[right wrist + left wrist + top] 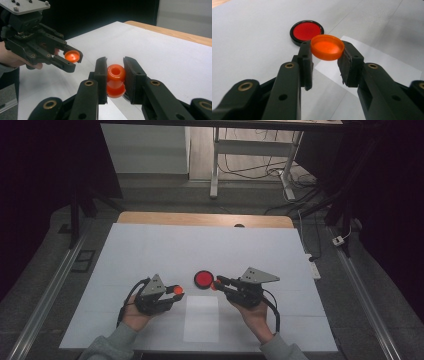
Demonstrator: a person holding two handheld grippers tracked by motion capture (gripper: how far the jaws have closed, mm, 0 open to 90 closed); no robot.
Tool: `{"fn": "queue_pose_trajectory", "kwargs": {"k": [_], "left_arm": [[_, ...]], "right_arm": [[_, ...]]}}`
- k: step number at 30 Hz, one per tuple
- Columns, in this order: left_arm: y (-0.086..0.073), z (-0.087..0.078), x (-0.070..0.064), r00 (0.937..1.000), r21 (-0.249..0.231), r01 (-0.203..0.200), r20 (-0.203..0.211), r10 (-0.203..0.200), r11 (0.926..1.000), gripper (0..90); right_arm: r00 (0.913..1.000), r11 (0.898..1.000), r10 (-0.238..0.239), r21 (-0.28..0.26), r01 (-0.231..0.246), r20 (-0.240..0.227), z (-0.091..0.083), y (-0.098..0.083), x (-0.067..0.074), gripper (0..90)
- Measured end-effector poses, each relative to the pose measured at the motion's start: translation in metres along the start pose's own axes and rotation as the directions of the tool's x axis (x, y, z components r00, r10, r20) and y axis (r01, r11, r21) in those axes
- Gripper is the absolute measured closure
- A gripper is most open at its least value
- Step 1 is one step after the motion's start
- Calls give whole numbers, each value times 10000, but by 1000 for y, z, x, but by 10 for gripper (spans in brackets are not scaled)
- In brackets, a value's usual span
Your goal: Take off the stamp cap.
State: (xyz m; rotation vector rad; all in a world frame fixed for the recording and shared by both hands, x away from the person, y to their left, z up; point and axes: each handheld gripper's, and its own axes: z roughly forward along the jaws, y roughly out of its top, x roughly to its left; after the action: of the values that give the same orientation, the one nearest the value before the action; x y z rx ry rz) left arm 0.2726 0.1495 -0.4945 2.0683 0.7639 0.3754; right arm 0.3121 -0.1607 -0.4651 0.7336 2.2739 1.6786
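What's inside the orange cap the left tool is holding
The orange cap in the left tool faces hollow side up. Its inside is empty, just a smooth orange floor and rim. Its underside is hidden, as is the white table directly beneath it.

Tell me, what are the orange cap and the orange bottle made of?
Orange cap in the left claw: probably plastic, smooth, slightly see-through, since light glows through it. Orange bottle in the right claw: likely glossy plastic, with shiny highlights.

Dim room, grey floor (45, 265), white desk frame (250, 150) behind wooden table (200, 218).
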Motion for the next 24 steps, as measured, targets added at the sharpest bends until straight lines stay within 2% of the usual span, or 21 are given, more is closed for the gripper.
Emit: {"fn": "queue_pose_trajectory", "kwargs": {"k": [6, 16, 24], "left_arm": [[-7, -6, 2, 9999, 93, 29, -143, -28, 10000, 654], [-21, -19, 9, 9985, 44, 402, -372, -400, 9992, 653], [-34, -33, 15, 9950, -89, 791, -611, -795, 9968, 654]], "right_arm": [[10000, 10000, -13, 2, 13, 68, -1, 0, -1, 725], [9999, 10000, -11, -31, 11, 143, -2, 0, -3, 725], [9997, 9999, -129, -9, 130, 198, -3, 1, -4, 725]]}}
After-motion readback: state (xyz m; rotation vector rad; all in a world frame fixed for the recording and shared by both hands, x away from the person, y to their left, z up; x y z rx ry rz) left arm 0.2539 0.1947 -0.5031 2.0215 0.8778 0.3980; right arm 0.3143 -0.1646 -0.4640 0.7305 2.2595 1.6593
